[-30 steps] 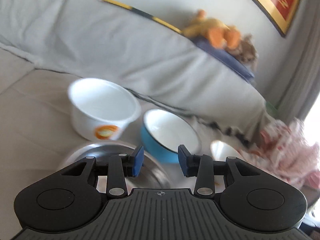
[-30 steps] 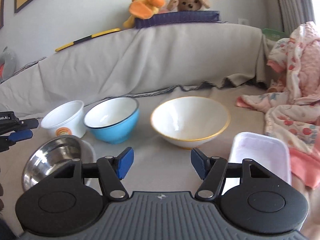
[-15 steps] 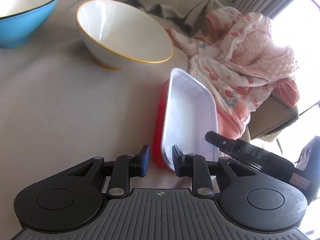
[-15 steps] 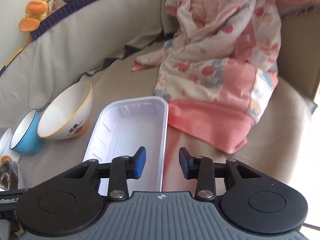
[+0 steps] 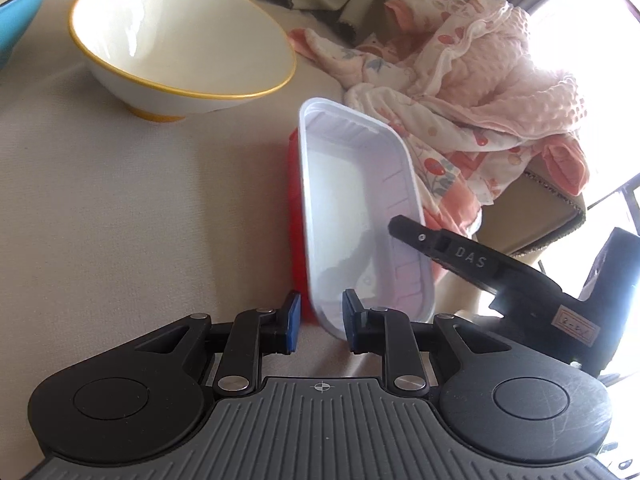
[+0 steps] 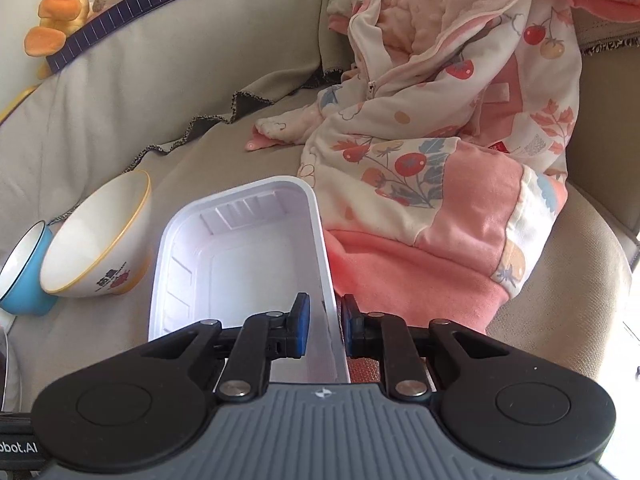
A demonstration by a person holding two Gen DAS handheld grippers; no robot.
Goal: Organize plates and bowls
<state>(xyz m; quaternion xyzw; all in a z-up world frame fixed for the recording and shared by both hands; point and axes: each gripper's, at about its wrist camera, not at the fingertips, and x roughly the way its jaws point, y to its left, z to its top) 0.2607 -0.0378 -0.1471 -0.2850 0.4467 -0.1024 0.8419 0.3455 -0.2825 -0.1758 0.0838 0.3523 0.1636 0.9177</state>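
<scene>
A white rectangular tray with red outside (image 5: pixel 352 196) lies on the beige sofa seat; it also shows in the right wrist view (image 6: pixel 248 264). My left gripper (image 5: pixel 319 326) straddles the tray's near left rim, pads apart and not pressing. My right gripper (image 6: pixel 323 326) straddles the tray's right rim with narrow gaps. The right gripper's finger (image 5: pixel 452 254) reaches over the tray's right wall. A white bowl with yellow rim (image 5: pixel 180 40) stands beyond, also seen in the right wrist view (image 6: pixel 96 240). A blue bowl (image 6: pixel 26 276) sits left of it.
A pink patterned baby garment (image 6: pixel 432 128) is heaped right of the tray, touching it. The sofa back cushion (image 6: pixel 160 72) rises behind, with plush toys (image 6: pixel 60 12) on top. The sofa's armrest (image 5: pixel 544 208) is at the right.
Both grippers have moved in on the white tray, each now straddling a rim. The right jaws have narrowed. A second ago they faced the row of bowls.
</scene>
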